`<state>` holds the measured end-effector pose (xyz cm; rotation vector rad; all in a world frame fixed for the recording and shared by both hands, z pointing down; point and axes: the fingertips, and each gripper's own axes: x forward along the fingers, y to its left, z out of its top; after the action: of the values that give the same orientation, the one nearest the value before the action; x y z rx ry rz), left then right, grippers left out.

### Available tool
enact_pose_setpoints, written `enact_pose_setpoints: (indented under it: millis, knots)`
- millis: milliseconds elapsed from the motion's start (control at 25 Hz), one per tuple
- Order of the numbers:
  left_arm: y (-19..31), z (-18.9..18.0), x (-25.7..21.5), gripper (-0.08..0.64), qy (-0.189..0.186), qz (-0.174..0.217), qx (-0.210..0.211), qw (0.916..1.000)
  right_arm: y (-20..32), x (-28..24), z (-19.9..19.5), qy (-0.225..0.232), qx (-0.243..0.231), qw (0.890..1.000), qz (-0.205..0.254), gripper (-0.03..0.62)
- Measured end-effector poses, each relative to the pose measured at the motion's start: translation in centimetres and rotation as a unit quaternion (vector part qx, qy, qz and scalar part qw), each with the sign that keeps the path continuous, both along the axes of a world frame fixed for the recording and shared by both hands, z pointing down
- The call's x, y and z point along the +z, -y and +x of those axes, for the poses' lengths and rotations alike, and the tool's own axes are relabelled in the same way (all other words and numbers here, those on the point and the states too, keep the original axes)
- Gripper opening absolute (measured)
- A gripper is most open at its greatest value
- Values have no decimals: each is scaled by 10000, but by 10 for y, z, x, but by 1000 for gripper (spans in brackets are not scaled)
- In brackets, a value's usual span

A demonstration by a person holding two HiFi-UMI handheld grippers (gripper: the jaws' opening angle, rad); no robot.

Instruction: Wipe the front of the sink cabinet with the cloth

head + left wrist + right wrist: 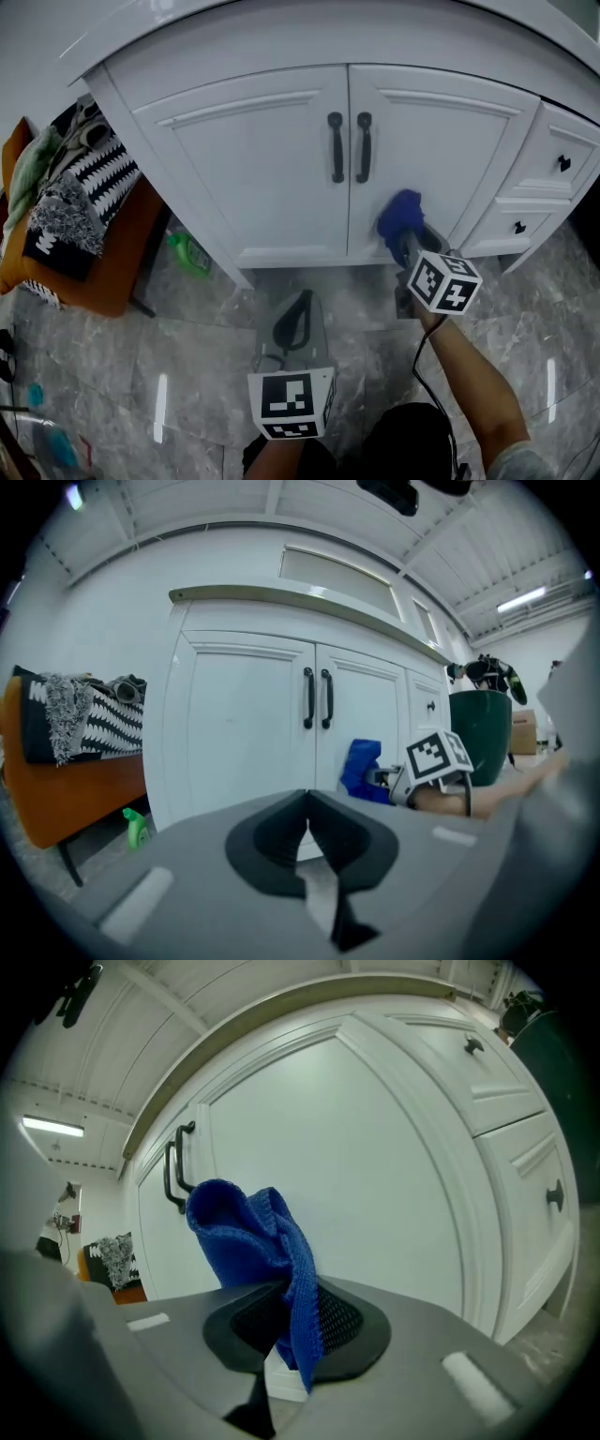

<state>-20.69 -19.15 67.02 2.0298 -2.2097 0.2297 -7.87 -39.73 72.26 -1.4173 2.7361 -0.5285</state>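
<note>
- An orange seat (pixel 112 272) is sitting at 9 o'clock in the head view, carrying patterned black-and-white fabrics (pixel 89 183); its far end is being cut off by the frame edge.
- A green spray bottle (pixel 190 253) is lying on the grey marble floor (pixel 187 356) just beside the cabinet's left corner, partly blurred.
- The left gripper (pixel 298 305) is hanging low at 6 o'clock, well apart from the cabinet and pointing towards it; its fingers (pixel 281 832) are pressing together with nothing between them. The hand holding it is hidden below the marker cube.
- The white sink cabinet (pixel 262 169) is filling the upper half of the head view, its two black handles (pixel 349 147) standing side by side at the centre.
- The right gripper (pixel 407 244) is reaching to the lower part of the right door (pixel 431 141), with the forearm (pixel 469 375) stretching up from 5 o'clock. Its fingers (pixel 342 1321) are pinching the blue cloth (pixel 248 1232), which is bunching up ahead of them against the door; actual contact is hard to make out.
- Drawers (pixel 558 159) are showing at 3 o'clock, partly cut off.
</note>
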Motion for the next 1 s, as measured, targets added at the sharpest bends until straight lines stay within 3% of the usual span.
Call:
enact_pose_setpoints:
  millis: [200, 560, 800, 1000]
  knots:
    - [-12, -27, -1, 11, -86, 10, -188, 9998, -10, 2, -35, 51, -131, 9999, -41, 55]
    - [-24, -52, 3, 11, -112, -8, -287, 9995, -17, 2, -42, 143, 230, 9996, -73, 49]
    - [-27, -56, -1, 11, -239, 77, -272, 9993, -37, -7, -81, -281, -203, 9992, 219, 52]
    - [-35, -61, -7, 11, -195, 143, -286, 9993, -49, -10, -132, -232, -565, 9981, 92, 54]
